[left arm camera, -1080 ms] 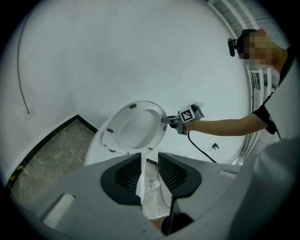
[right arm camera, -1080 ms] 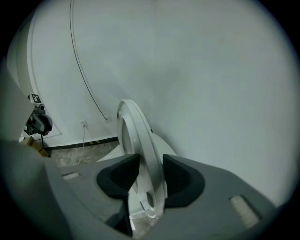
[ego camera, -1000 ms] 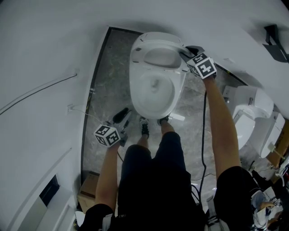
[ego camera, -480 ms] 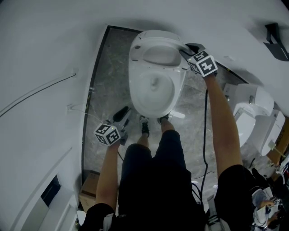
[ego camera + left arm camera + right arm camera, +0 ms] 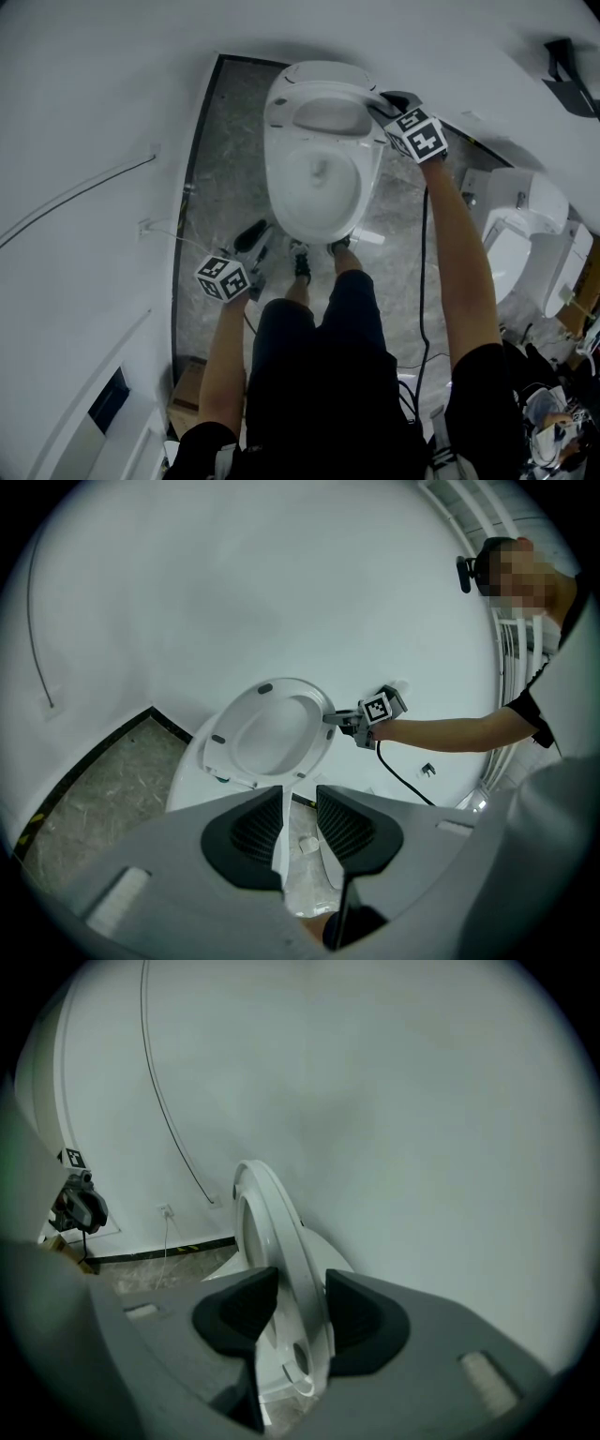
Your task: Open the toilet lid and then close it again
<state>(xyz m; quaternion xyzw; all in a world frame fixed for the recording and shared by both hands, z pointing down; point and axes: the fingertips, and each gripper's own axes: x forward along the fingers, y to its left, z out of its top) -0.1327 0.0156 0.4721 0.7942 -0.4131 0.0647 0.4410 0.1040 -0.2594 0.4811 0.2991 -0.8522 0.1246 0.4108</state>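
Observation:
The white toilet (image 5: 319,187) stands against the wall with its lid (image 5: 323,112) raised. My right gripper (image 5: 382,101) is at the lid's right edge. In the right gripper view the lid's rim (image 5: 272,1232) runs between the dark pads (image 5: 246,1309), and my right gripper (image 5: 292,1302) is shut on it. From the left gripper view, the lid (image 5: 272,728) tilts back, with the right gripper (image 5: 339,720) on its edge. My left gripper (image 5: 255,240) hangs low beside the bowl's left front. It (image 5: 300,822) stands open with a narrow gap and nothing in it.
A second toilet (image 5: 520,234) stands to the right. A thin cable (image 5: 84,192) runs along the left wall, and a cardboard box (image 5: 187,389) lies on the floor at lower left. The person's feet (image 5: 300,267) are right at the bowl's front. A black cord (image 5: 422,281) hangs along the right arm.
The right gripper and the lid's edge have crept very slightly up and left in the head view. The left gripper has not moved.

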